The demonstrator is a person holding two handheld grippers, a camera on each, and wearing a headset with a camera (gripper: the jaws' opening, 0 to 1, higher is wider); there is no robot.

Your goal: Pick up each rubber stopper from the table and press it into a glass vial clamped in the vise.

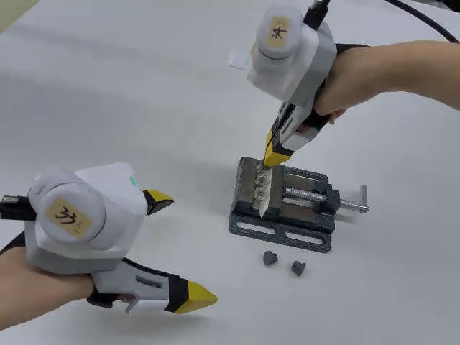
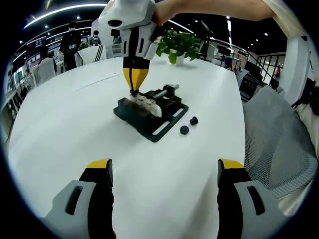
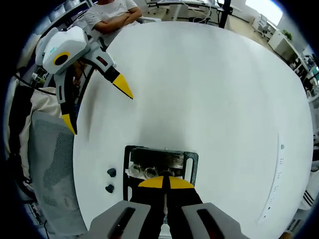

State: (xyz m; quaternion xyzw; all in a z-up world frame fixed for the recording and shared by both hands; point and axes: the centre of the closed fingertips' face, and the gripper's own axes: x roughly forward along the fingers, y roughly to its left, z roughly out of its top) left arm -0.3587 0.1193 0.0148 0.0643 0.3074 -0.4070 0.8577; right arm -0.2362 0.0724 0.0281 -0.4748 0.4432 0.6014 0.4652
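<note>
Closest to the headset, at the left, the left gripper (image 1: 180, 248) hangs over the near side of the white bench (image 1: 144, 108), gripped in a hand (image 1: 29, 287). Its two yellow-tipped jaws are spread wide with nothing between them. In the left gripper view the same jaws rise far apart over bare bench top.

Further right, toward the middle of the bench, stands a dark vise (image 1: 309, 215), its screw handle pointing right. A row of clear glass vials (image 1: 262, 188) is clamped in it. Just in front of the vise, on its near side, two dark rubber stoppers lie on the bench, close together but apart: the left stopper (image 1: 270, 257) and the right stopper (image 1: 298, 268).

Right again and above, the right gripper (image 1: 275, 157) points steeply down, its yellow tips pressed together right at the far end of the vial row. Whether anything sits pinched under those tips cannot be told. In the right gripper view the tips meet directly over the vise.
</note>
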